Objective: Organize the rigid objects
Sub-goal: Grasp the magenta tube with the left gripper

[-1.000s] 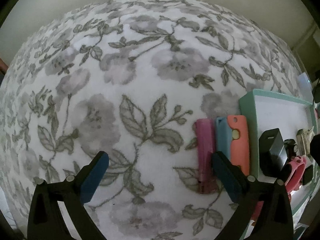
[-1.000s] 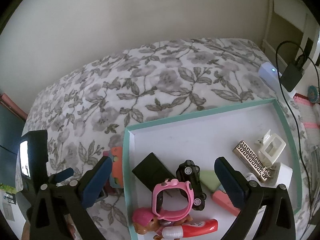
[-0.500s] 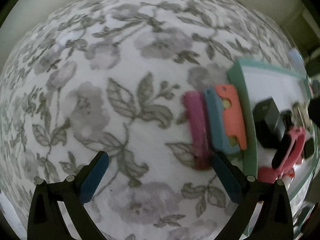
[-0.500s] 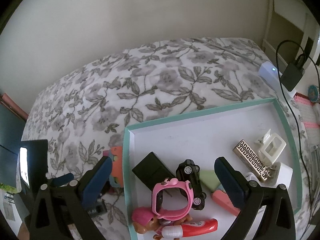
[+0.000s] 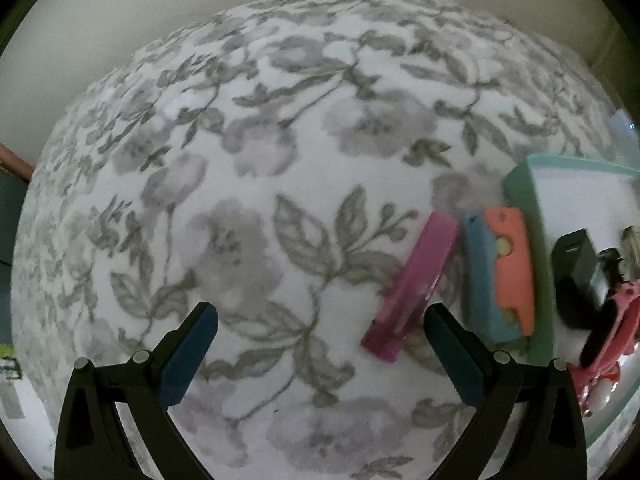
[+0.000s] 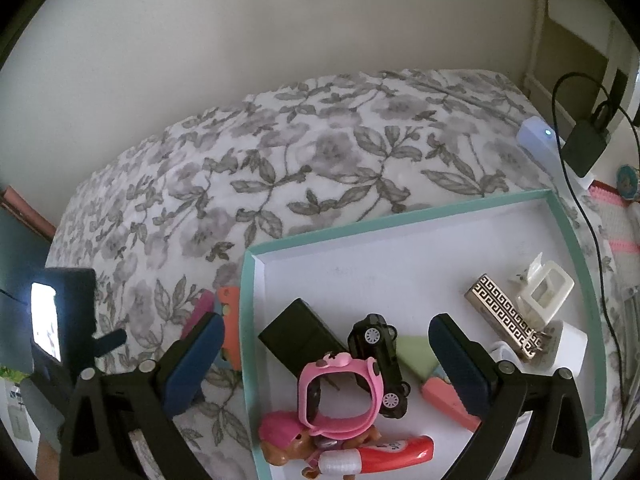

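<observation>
A magenta bar [image 5: 416, 284] lies tilted on the flowered bedspread, its near end just left of my left gripper's right fingertip. Beside it a blue piece [image 5: 478, 280] and an orange piece [image 5: 512, 268] rest against the teal tray rim [image 5: 520, 188]. My left gripper [image 5: 318, 320] is open and holds nothing. My right gripper [image 6: 326, 324] hovers open over the tray's [image 6: 400, 216] near left part, above a black box [image 6: 300, 336], a black toy car [image 6: 380, 356] and a pink watch [image 6: 340, 396].
The tray also holds a doll [image 6: 288, 444], a red and white tube [image 6: 380, 454], a gold patterned bar [image 6: 504, 316], a white clip [image 6: 544, 292] and salmon and green pieces. A white device [image 6: 540, 140] and a black adapter [image 6: 584, 148] with cable sit beyond it.
The magenta bar's near end has swung left, away from the blue piece, so it now lies slanted. The left view has shifted. The right gripper has hardly moved.
</observation>
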Action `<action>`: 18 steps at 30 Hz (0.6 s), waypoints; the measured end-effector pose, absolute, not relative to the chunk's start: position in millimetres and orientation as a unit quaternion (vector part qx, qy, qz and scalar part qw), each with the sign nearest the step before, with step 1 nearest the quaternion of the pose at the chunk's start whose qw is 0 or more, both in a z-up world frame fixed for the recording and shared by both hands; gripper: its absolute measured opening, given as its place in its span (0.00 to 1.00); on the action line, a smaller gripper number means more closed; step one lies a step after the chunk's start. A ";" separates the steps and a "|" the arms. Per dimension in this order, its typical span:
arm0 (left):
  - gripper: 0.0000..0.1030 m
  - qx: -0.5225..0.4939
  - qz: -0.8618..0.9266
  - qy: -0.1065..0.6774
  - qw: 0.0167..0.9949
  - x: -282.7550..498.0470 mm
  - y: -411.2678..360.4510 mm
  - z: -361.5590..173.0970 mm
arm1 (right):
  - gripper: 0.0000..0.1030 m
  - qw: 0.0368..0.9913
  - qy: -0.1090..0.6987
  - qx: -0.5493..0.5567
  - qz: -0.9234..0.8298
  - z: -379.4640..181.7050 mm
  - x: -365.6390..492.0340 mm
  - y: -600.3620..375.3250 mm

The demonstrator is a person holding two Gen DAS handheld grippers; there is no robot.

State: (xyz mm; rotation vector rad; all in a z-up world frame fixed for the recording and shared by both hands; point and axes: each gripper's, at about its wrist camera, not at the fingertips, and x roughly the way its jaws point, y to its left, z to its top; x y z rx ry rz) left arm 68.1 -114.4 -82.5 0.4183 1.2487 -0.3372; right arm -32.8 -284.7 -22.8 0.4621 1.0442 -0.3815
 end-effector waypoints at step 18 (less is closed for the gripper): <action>0.23 0.206 -0.244 0.559 0.766 43.7 -161.9 -70.6 | 1.00 0.827 0.494 0.213 -0.162 -25.3 -27.9 -277.1</action>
